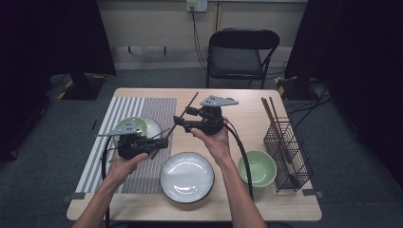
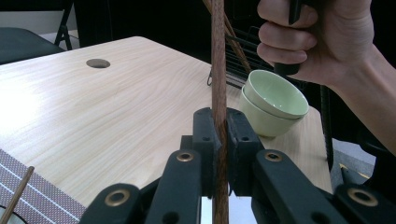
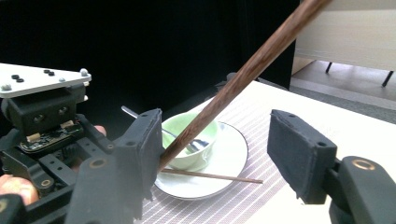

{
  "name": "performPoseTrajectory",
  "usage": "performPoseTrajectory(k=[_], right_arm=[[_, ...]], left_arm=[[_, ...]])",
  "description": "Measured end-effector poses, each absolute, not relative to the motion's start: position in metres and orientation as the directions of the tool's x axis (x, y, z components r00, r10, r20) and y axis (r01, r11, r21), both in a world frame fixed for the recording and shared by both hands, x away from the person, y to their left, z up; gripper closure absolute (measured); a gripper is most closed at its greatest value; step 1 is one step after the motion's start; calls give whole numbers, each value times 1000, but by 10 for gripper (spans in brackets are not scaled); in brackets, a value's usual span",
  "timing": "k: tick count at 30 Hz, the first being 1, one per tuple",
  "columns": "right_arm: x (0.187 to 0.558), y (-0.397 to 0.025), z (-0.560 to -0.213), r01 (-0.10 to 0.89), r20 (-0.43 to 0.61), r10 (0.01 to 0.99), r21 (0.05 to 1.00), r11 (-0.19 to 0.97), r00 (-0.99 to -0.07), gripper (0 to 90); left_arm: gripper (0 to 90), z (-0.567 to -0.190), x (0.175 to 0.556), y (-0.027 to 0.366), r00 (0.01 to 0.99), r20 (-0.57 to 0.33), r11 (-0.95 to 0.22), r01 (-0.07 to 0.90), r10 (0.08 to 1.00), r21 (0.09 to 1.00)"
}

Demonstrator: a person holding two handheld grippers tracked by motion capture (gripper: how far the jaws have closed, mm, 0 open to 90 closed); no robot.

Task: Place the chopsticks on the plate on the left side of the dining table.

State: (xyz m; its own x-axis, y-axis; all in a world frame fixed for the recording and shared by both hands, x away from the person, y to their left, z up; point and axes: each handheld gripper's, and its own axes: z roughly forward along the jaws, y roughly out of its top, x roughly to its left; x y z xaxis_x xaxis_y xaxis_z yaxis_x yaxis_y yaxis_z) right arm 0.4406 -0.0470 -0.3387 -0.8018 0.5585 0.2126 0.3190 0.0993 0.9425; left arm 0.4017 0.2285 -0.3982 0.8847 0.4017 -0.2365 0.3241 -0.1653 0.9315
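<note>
L gripper point(image 2: 218, 140) jaws clamped on chopstick point(image 2: 218, 70), frame center; R gripper point(image 3: 224, 154) jaws apart, stick resting against one jaw.

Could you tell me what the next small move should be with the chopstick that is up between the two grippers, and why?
Probably draw the right gripper clear. Its jaws stand open, with the chopstick only leaning against one pad, while the left gripper is clamped on the stick. The left could then likely lower it beside the other chopstick lying across the white plate.
</note>
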Motion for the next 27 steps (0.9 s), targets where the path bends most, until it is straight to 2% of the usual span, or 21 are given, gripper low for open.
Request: performPoseTrajectory(k=[21, 27], right_arm=[[445, -60, -330, 282, 173, 625, 956, 80, -762, 216], [447, -63, -333, 295, 182, 639, 953, 73, -747, 223]], left_arm=[[842, -403, 402, 223, 889, -231, -205, 330, 395, 922], [842, -403, 402, 224, 887, -234, -202, 334, 397, 921]])
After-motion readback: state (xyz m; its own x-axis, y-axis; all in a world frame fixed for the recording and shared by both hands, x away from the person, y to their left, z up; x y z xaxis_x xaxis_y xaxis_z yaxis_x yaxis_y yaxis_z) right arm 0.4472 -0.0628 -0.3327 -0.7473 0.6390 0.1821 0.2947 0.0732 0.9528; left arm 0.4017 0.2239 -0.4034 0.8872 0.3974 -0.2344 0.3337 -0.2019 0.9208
